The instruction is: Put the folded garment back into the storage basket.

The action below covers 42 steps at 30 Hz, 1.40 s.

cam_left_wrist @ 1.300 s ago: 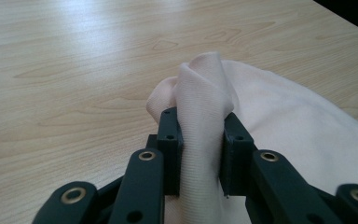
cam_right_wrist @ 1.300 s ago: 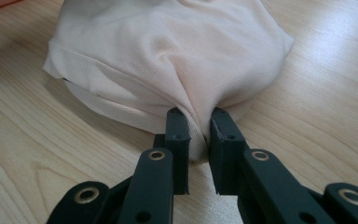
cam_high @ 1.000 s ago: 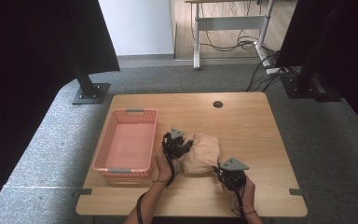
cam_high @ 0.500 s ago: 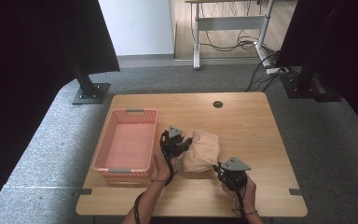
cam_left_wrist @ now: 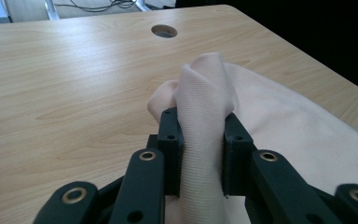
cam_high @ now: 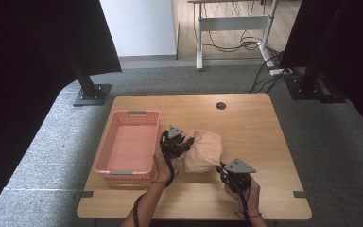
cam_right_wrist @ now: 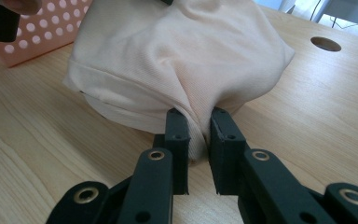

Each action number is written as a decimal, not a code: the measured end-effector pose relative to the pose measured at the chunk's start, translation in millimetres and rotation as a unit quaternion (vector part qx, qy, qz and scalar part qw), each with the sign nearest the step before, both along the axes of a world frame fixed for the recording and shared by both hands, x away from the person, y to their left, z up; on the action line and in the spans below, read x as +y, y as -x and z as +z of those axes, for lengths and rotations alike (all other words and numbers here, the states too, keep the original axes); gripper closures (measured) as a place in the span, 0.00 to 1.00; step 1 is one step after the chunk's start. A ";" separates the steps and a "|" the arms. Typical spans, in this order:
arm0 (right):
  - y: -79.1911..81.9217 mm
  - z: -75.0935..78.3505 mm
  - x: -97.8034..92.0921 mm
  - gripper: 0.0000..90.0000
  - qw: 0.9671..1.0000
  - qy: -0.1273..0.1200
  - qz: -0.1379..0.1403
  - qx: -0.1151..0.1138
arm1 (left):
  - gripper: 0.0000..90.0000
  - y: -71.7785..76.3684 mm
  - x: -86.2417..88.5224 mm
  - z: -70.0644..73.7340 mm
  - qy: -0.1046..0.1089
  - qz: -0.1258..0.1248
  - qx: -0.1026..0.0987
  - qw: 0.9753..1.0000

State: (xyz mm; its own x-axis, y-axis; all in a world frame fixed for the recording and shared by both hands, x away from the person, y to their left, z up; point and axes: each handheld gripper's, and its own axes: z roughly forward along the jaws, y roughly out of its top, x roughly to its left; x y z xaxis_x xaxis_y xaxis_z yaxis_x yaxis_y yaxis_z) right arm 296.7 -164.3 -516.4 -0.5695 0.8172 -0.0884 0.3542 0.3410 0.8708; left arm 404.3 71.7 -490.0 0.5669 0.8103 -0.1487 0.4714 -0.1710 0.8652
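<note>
The left hand-held gripper (cam_left_wrist: 200,140) is clenched on a raised fold of the cloth (cam_high: 204,150). The right hand-held gripper (cam_right_wrist: 198,130) pinches the cloth's opposite edge, low at the worktop (cam_high: 260,127). The cloth lies bunched between them, nearer the worktop's front edge, just beside the pink basket (cam_high: 128,144) at the left edge.
</note>
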 end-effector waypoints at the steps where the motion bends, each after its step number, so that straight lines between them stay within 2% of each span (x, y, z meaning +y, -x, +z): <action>1: 0.3 0.6 0.1 0.88 1.000 -0.001 0.000 -0.001 | 0.82 0.1 0.3 0.8 0.000 0.000 0.000 1.000; 13: 1.1 10.6 2.3 0.88 1.000 -0.011 0.001 -0.014 | 0.82 2.2 4.6 12.8 0.007 0.002 -0.010 1.000; 29: 0.6 32.3 13.8 0.88 0.999 -0.021 0.010 -0.034 | 0.82 7.7 16.3 36.4 0.007 0.006 -0.035 0.999; 42: 0.0 37.6 22.5 0.88 0.999 -0.023 0.016 -0.041 | 0.82 9.8 27.0 42.7 0.013 0.013 -0.040 0.999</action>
State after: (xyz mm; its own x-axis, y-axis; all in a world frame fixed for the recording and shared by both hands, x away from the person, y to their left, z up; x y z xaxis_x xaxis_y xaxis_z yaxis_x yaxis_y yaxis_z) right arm 296.7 -141.8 -478.8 -0.5882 0.8028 -0.0975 0.2713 0.3094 0.9114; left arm 394.5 98.7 -447.2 0.5571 0.8209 -0.1255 0.4044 -0.1362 0.9044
